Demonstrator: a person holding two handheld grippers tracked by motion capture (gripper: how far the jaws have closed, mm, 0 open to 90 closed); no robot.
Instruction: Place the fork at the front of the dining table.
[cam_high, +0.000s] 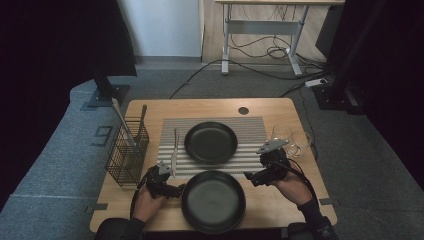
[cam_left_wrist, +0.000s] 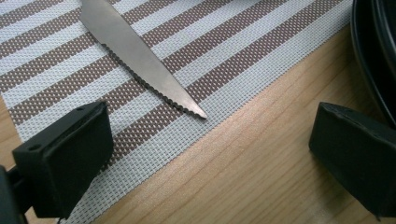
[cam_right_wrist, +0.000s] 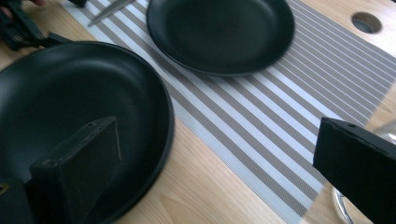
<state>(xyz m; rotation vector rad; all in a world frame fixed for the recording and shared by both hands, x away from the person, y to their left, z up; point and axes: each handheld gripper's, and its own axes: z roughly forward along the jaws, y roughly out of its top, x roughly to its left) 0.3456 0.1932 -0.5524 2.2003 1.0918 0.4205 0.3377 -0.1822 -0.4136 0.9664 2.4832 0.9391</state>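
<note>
Two black plates are on the table: one (cam_high: 210, 143) (cam_right_wrist: 219, 32) on the striped placemat (cam_high: 250, 127), the other (cam_high: 213, 201) (cam_right_wrist: 70, 93) on bare wood at the front edge. A serrated knife (cam_high: 174, 152) (cam_left_wrist: 140, 60) lies on the mat's left part. My left gripper (cam_high: 169, 184) (cam_left_wrist: 210, 154) is open just short of the knife's tip, holding nothing, with the near plate's rim (cam_left_wrist: 373, 46) at its right. My right gripper (cam_high: 255, 176) (cam_right_wrist: 219, 163) is open and holds nothing; one jaw hangs over the near plate's right rim, the other is near a glass.
A wire basket (cam_high: 127, 150) holding utensils stands at the table's left edge. Clear glasses (cam_high: 290, 140) (cam_right_wrist: 345, 210) sit right of the mat, close to my right gripper. A round cable hole (cam_high: 243, 110) (cam_right_wrist: 365, 21) is at the table's back.
</note>
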